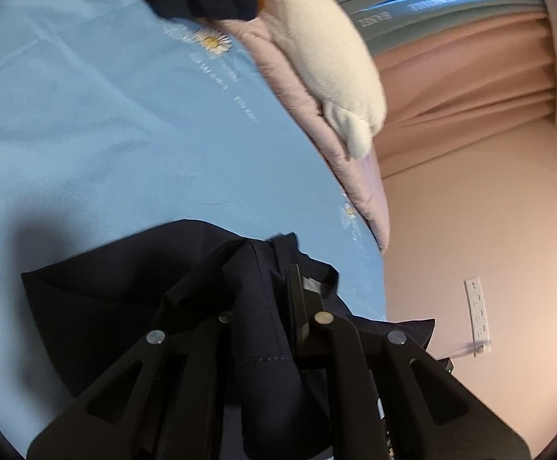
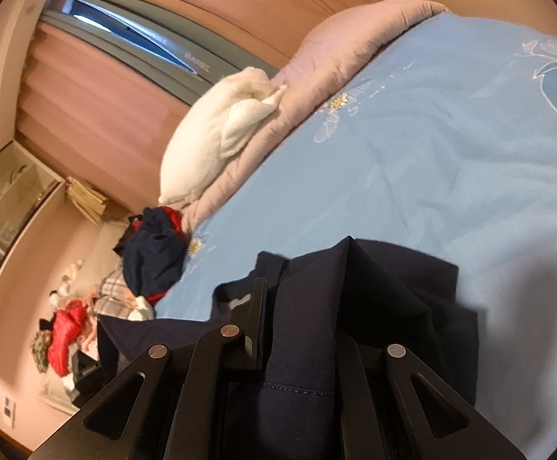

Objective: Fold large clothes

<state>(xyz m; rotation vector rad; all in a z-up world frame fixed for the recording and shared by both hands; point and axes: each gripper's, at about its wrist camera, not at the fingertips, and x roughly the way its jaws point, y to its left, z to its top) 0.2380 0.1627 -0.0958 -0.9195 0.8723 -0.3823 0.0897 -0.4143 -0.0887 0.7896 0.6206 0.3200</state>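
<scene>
Left gripper: jaws pressed together, pinching a bunched edge of the dark navy garment, so the cloth hangs from a firm corner.
Right gripper: jaws also clamped tight on the navy cloth, a stitched hem draped down between the arms.
Garment: held at two points, its free part spilling forward onto the blue bedspread, a flat place to lay it out.
Step, I'd say: carrying or spreading the piece over the bed before a fold.
Side pile: more dark and red clothes heaped at the bed's edge, well apart, likely waiting.
White plush toy: resting on the pink quilt, clear of the work.
</scene>
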